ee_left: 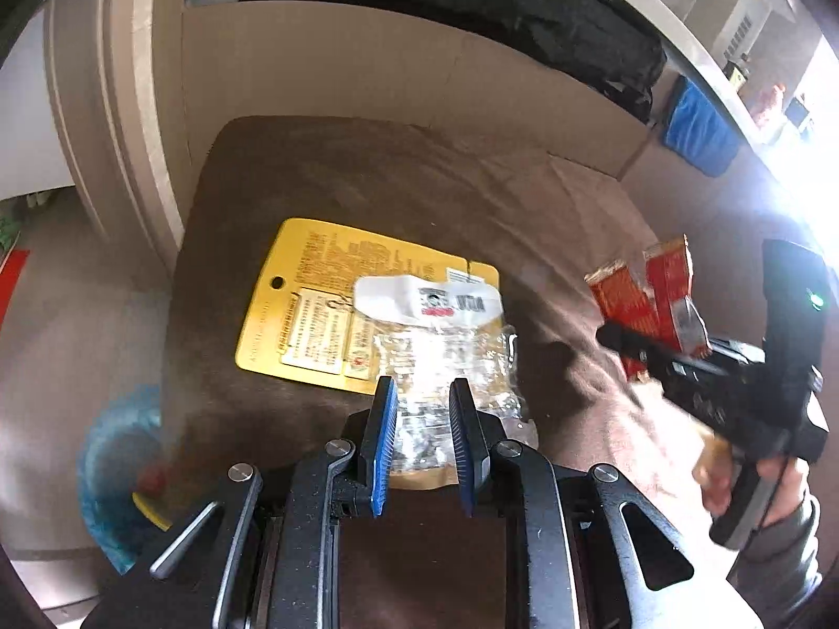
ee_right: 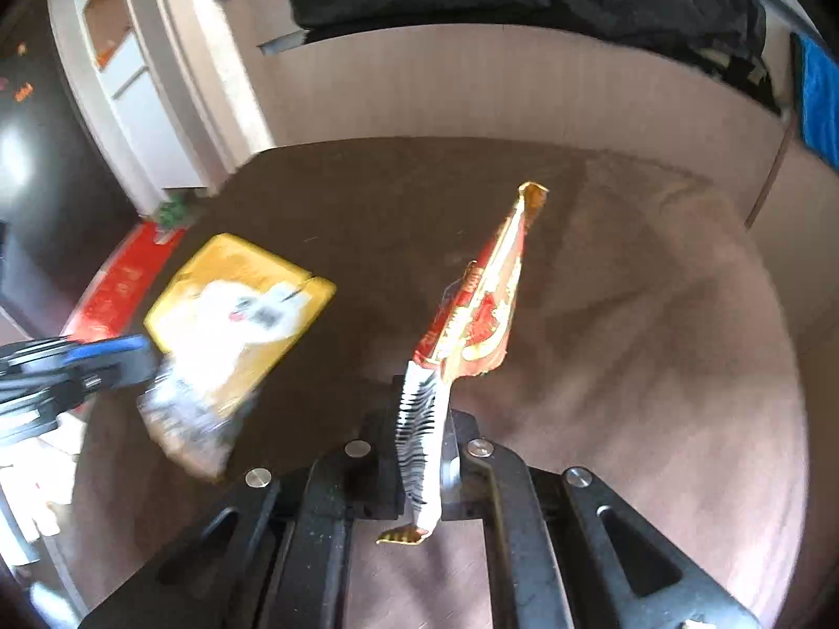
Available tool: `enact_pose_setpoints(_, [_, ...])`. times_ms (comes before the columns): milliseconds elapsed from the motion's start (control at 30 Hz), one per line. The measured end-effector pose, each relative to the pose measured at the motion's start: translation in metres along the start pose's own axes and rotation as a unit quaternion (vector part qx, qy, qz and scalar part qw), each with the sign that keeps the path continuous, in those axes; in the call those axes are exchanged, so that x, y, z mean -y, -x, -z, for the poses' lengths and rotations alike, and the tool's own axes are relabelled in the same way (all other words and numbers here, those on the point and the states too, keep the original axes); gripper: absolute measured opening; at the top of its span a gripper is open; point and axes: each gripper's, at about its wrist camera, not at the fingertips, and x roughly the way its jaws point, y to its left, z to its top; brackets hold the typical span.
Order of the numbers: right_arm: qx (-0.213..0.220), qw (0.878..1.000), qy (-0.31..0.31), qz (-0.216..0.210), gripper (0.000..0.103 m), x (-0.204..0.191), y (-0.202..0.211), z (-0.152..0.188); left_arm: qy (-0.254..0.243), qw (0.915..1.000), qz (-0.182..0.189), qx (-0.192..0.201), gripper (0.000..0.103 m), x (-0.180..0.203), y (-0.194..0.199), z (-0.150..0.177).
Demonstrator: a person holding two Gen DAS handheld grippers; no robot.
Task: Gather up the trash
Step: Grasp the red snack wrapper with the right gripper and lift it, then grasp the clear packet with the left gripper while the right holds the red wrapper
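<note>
Currently: left gripper [ee_left: 419,393] clamped crinkled clear plastic wrapper [ee_left: 451,367]; right gripper [ee_right: 426,409] clenched red-gold foil wrapper [ee_right: 480,304]; both pickups looked done, bin drop next

Far half of the brown cushion [ee_left: 367,167] is wide open; yellow card [ee_left: 314,283] blocks the near left.

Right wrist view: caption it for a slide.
Right hand-held gripper shut on a red wrapper above the brown cushion.
</note>
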Motion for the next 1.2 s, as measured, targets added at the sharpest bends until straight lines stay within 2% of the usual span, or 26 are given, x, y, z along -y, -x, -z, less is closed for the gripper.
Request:
enact_pose_setpoints(100, [-0.003,1.000,0.013,-0.006,0.006,-0.010,0.007,0.010,-0.049,0.9973,-0.020,-0.051,0.039,0.018,-0.023,0.005])
enact_pose_setpoints(133, [-0.002,1.000,0.018,-0.002,0.006,-0.012,0.009,0.011,-0.079,0.9954,-0.037,-0.039,0.043,0.029,-0.023,0.008])
enact_pose_setpoints(233, [0.000,1.000,0.018,0.004,0.006,-0.010,0.015,0.014,-0.112,0.9912,-0.053,-0.048,0.062,0.051,-0.029,0.015])
enact_pose_setpoints(367, [0.007,1.000,-0.002,0.007,0.007,0.006,0.025,0.018,-0.126,0.9872,-0.088,-0.041,0.072,0.070,-0.036,0.020])
enact_pose_setpoints(467, [0.013,1.000,-0.019,0.007,0.007,0.018,0.032,0.022,-0.085,0.9913,-0.093,-0.038,0.072,0.066,-0.037,0.012])
enact_pose_setpoints(533, [0.016,1.000,-0.027,0.005,0.008,0.024,0.034,0.025,-0.039,0.9934,-0.103,-0.034,0.072,0.061,-0.037,0.003])
enact_pose_setpoints(600, [0.016,0.999,-0.034,0.001,0.008,0.030,0.034,0.028,-0.026,0.9916,-0.122,-0.031,0.072,0.061,-0.040,-0.002])
enact_pose_setpoints(700, [0.015,0.999,-0.047,-0.008,0.008,0.038,0.032,0.032,-0.042,0.9868,-0.156,-0.016,0.076,0.067,-0.048,-0.008])
enact_pose_setpoints(800, [0.018,0.998,-0.054,-0.016,0.008,0.041,0.029,0.035,-0.020,0.9881,-0.152,-0.012,0.077,0.062,-0.045,-0.012])
enact_pose_setpoints(833, [0.020,0.998,-0.055,-0.017,0.009,0.042,0.029,0.036,-0.017,0.9888,-0.148,-0.005,0.077,0.060,-0.039,-0.010])
enact_pose_setpoints(933, [0.028,0.998,-0.056,-0.022,0.009,0.044,0.033,0.042,-0.014,0.9937,-0.107,0.030,0.077,0.043,-0.010,0.002])
enact_pose_setpoints(967, [0.031,0.998,-0.054,-0.023,0.009,0.045,0.035,0.046,-0.008,0.9930,-0.112,0.039,0.077,0.037,-0.003,0.002])
enact_pose_setpoints(1067, [0.036,0.998,-0.048,-0.025,0.009,0.047,0.036,0.050,0.083,0.9865,-0.123,0.070,0.077,0.005,0.016,-0.001])
enact_pose_setpoints(1100, [0.036,0.998,-0.047,-0.024,0.009,0.047,0.034,0.051,0.112,0.9847,-0.117,0.066,0.076,-0.002,0.015,-0.004])
enact_pose_setpoints(1133, [0.035,0.998,-0.046,-0.023,0.009,0.048,0.032,0.050,0.118,0.9846,-0.115,0.057,0.076,-0.005,0.012,-0.005])
enact_pose_setpoints(1200, [0.033,0.998,-0.052,-0.030,0.009,0.050,0.028,0.049,0.085,0.9882,-0.123,0.032,0.076,0.011,-0.006,-0.012])
